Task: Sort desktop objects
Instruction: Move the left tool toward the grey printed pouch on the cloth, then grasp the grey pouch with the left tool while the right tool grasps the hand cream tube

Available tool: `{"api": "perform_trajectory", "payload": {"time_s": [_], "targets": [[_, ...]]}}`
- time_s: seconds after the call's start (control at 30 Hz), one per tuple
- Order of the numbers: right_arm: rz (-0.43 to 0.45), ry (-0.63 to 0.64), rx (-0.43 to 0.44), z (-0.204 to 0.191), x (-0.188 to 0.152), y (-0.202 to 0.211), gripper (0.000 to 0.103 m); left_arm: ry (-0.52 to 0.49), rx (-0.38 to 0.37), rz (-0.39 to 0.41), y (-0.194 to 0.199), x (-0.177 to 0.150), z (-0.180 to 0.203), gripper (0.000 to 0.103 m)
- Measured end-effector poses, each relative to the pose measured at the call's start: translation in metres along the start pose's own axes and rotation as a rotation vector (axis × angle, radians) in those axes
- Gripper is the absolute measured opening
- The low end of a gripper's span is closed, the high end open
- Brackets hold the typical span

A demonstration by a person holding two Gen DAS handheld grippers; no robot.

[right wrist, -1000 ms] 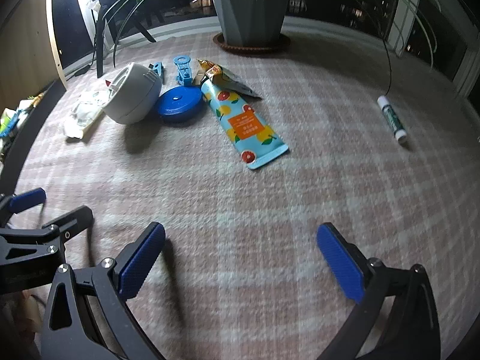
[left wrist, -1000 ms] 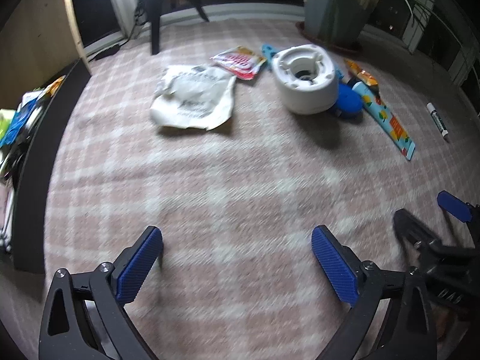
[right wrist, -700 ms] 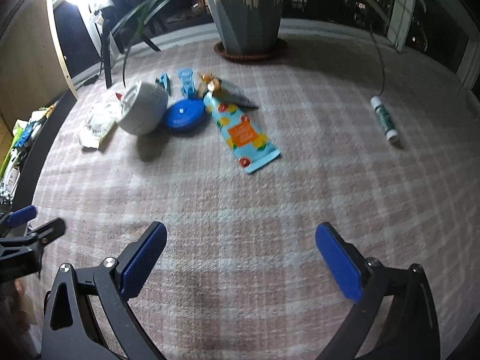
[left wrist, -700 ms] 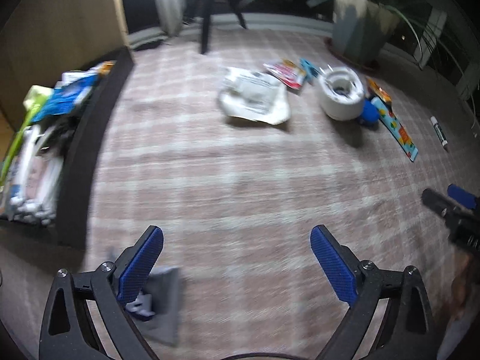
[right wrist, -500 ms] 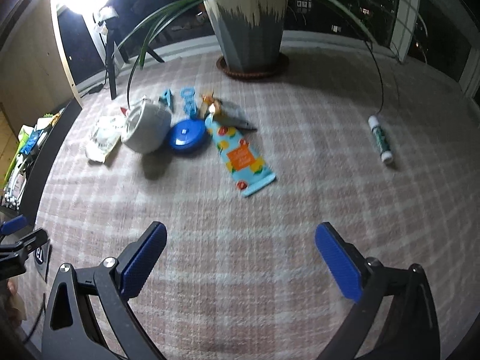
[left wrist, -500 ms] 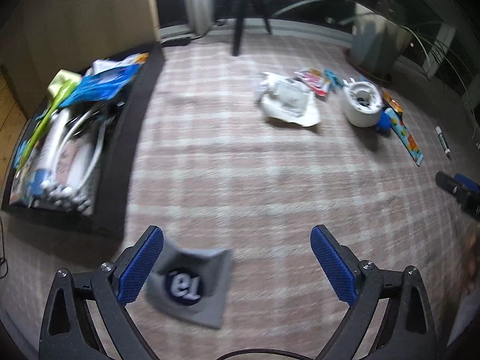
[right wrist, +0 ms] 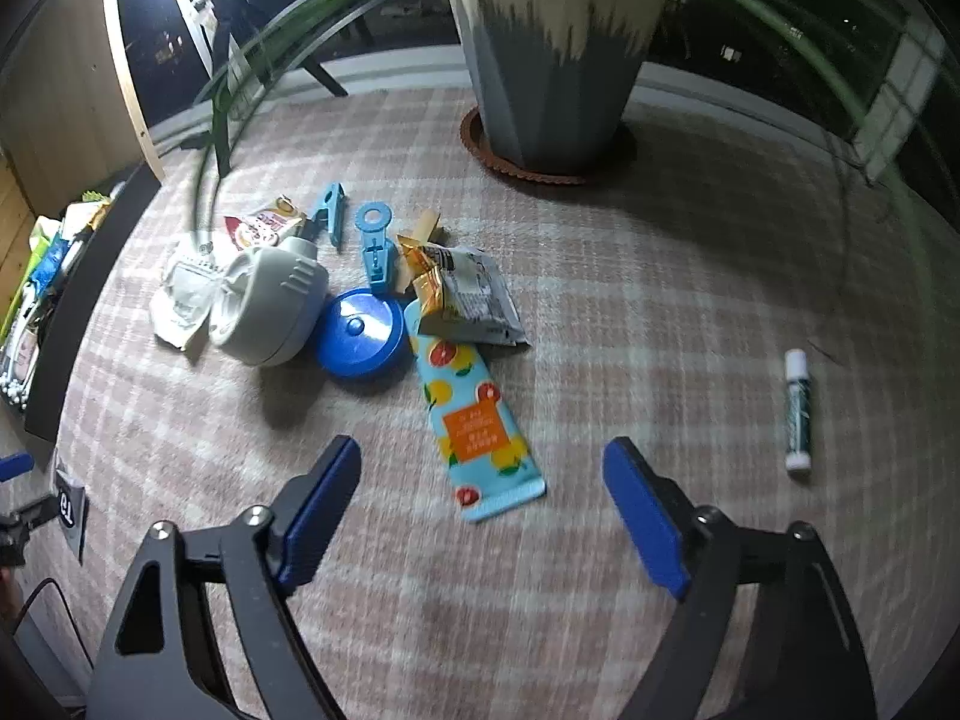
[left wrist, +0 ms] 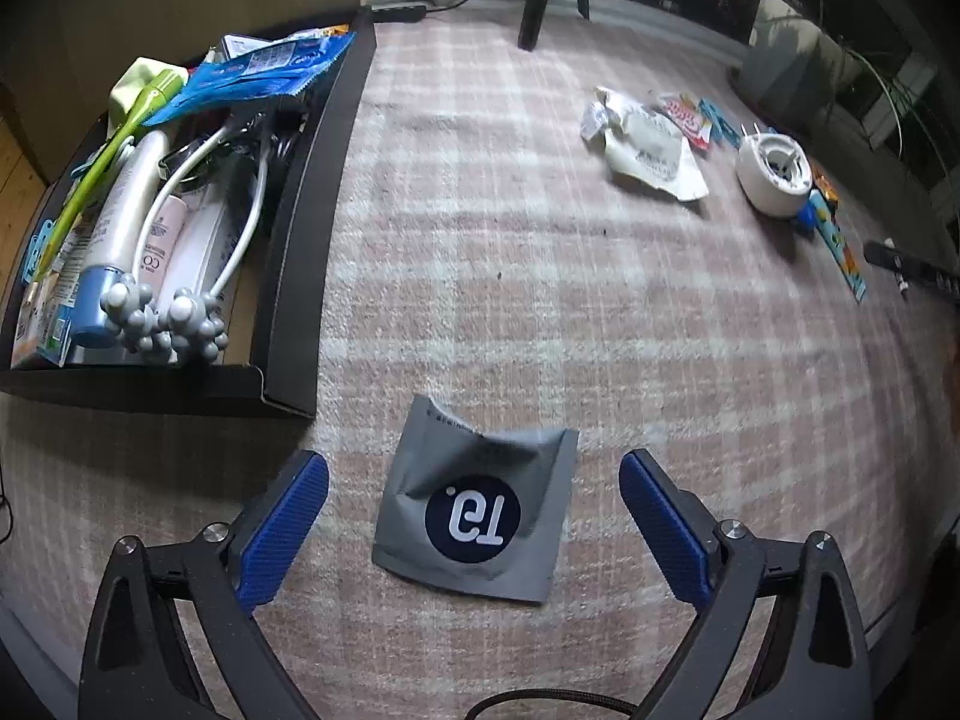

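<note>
Bench (left wrist: 540, 312) under pink plaid cloth. Plant pot (right wrist: 552, 54) at far edge. Black tray (left wrist: 300, 192) on left side, packed with tubes and packets. Left gripper (left wrist: 474, 516) spread wide, fingers (left wrist: 282, 522) empty, straddling grey sachet (left wrist: 474, 510) lying flat just right of tray corner. Right gripper (right wrist: 480, 510) wide, empty, near end of fruit-print tube (right wrist: 474, 420). Blue round lid (right wrist: 360, 333) touching white round device (right wrist: 270, 309). Lip balm stick (right wrist: 798, 414) well apart to right.
</note>
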State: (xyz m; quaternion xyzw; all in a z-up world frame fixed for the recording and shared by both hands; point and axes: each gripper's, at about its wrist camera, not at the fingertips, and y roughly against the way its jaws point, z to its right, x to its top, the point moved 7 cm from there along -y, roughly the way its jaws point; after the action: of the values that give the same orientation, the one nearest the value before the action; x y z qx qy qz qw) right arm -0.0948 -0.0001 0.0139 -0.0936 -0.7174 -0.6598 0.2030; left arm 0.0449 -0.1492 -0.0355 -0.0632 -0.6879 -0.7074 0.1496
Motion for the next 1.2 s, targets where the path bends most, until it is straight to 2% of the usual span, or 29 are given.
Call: {"api": "perform_trajectory", "payload": {"time_s": [0.37,0.47,0.57,0.67,0.73,0.8,1.03,1.2], "targets": [[-0.064,0.005,0.027,0.001,0.021,-0.037,0.072,-0.034,0.035,-0.033,-0.018,0.011,0.003,0.098],[-0.081,0.005,0.036,-0.001,0.022,-0.044,0.063,-0.031,0.032,-0.054,-0.025,0.018,-0.001,0.098],[-0.075,0.018,0.016,-0.003,0.028,-0.048,0.061,-0.021,0.025,-0.07,-0.032,0.015,-0.007,0.095],[-0.077,0.028,0.006,-0.004,0.029,-0.048,0.051,-0.02,0.016,-0.073,-0.037,0.012,-0.012,0.089],[-0.082,0.043,-0.007,-0.006,0.03,-0.048,0.038,-0.039,0.02,-0.061,-0.035,0.007,-0.013,0.087],[-0.091,0.066,-0.026,-0.008,0.029,-0.048,0.033,-0.055,0.015,-0.05,-0.032,0.004,-0.012,0.081],[-0.106,0.046,-0.012,-0.007,0.022,-0.043,0.03,-0.068,0.008,-0.031,-0.027,0.005,-0.004,0.057],[-0.121,0.011,0.024,0.003,0.008,-0.033,0.029,-0.054,-0.004,-0.022,-0.02,0.0,-0.007,0.048]]}}
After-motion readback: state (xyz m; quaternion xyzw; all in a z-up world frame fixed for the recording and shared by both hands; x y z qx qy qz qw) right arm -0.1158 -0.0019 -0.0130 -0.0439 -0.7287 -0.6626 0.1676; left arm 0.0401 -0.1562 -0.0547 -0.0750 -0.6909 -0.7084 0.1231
